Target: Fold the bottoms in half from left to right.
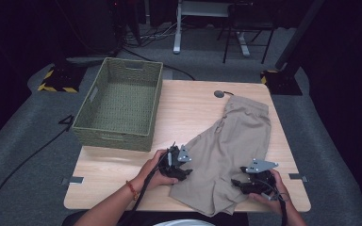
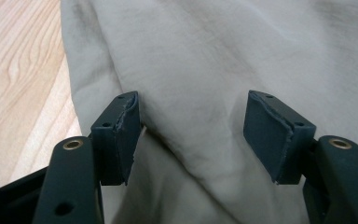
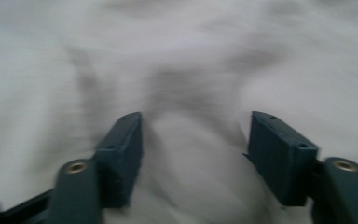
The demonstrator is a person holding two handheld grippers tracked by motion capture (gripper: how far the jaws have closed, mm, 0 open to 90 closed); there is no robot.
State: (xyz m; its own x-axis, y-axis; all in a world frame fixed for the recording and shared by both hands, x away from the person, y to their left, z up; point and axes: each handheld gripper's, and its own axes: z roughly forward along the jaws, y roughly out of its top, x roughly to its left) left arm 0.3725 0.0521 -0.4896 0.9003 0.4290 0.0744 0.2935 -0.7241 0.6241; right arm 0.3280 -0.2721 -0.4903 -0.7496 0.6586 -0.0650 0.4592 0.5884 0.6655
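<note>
A pair of beige shorts [image 1: 235, 136] lies flat on the right half of the wooden table [image 1: 188, 103], waistband at the far end and legs toward me. My left gripper [image 1: 187, 170] rests at the left leg's outer edge. In the left gripper view its jaws [image 2: 193, 100] stand wide apart over a soft fold of the shorts [image 2: 200, 56], and the pads do not press on it. My right gripper [image 1: 236, 182] sits on the right leg near the hem. In the blurred right gripper view it [image 3: 196, 116] is open above the shorts [image 3: 182, 56].
A green woven basket [image 1: 118, 101] stands with nothing in it at the table's far left corner. A small grey round cap [image 1: 219, 93] sits in the tabletop near the far edge. Bare wood [image 2: 18, 70] lies left of the shorts. Desk legs stand on the carpet behind.
</note>
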